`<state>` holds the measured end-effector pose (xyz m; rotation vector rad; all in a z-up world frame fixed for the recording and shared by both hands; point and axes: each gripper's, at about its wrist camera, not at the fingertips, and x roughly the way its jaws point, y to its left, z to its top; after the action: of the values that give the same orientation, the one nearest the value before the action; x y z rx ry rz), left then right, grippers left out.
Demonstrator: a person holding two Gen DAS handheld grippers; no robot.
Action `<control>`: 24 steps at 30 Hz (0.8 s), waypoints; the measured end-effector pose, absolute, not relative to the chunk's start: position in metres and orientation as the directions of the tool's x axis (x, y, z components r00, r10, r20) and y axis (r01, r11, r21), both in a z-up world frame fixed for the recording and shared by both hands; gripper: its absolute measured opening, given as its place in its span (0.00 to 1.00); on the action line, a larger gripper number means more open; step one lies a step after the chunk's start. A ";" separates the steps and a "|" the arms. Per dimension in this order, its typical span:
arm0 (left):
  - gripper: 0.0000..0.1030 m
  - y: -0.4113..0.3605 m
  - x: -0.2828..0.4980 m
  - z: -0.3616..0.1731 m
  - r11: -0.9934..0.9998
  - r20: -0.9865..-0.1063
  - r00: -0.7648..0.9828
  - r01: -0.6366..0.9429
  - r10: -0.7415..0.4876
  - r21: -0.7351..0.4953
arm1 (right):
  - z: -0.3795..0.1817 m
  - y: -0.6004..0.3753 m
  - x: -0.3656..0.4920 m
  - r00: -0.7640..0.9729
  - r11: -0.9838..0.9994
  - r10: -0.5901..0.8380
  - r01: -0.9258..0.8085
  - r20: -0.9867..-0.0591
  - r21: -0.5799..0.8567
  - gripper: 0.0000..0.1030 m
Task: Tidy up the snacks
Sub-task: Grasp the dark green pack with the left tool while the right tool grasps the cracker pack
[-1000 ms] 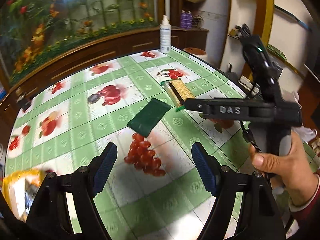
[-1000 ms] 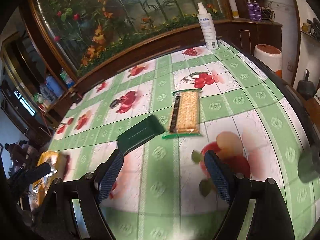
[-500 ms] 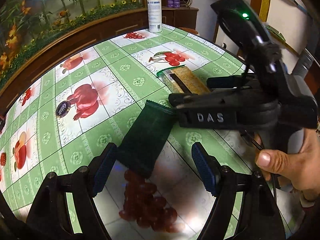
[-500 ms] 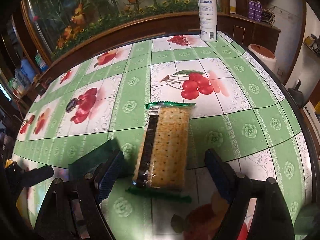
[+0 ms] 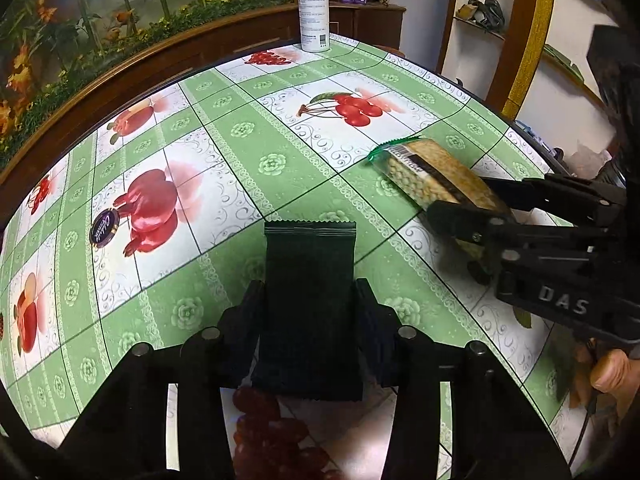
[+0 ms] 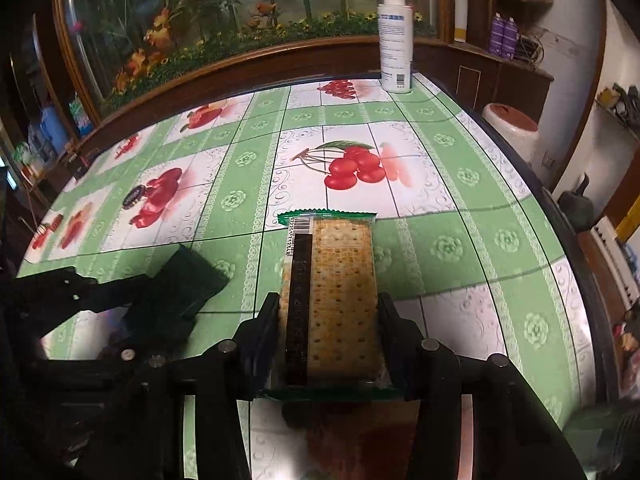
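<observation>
The left gripper (image 5: 310, 312) reaches steeply down toward the table (image 5: 280, 140), its jaws having just been closing, and they now clamp the near half of a dark green snack packet (image 5: 310, 280) from both sides; the packet lies flat on the fruit-patterned cloth with its crimped far edge pointing away from the camera. The right gripper (image 6: 328, 332) is tilted down at a similar slant, and its jaws have likewise just been closing, now pressing on the long sides of a clear-wrapped cracker packet (image 6: 332, 292) that also rests on the table, its green-edged seal and barcode at the far end. In the left wrist view the right gripper comes in from the right edge, its black fingers straddling the near end of the cracker packet, with part of the person's hand (image 5: 608, 376) on the handle at the lower right. In the right wrist view the left gripper enters from the left, holding the green packet, which sits near and left of the crackers; the two packets lie close but apart. A white spray bottle (image 5: 314, 8) stands upright at the far edge of the table, and a small round dark disc (image 5: 105, 229) lies on the cloth to the left, well apart from both packets.
</observation>
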<state>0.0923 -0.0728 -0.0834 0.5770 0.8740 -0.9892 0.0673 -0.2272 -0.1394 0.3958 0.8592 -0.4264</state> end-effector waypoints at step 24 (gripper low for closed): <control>0.41 0.154 -0.011 0.022 0.912 -0.674 0.687 0.407 -0.273 0.045 | -0.049 -0.052 -0.044 0.791 0.928 0.016 0.216 -0.611 0.304 0.47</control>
<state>-0.0106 0.1544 0.0217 0.1977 0.7192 -0.3839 -0.0445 -0.0522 -0.0492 0.3737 0.6529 -0.1106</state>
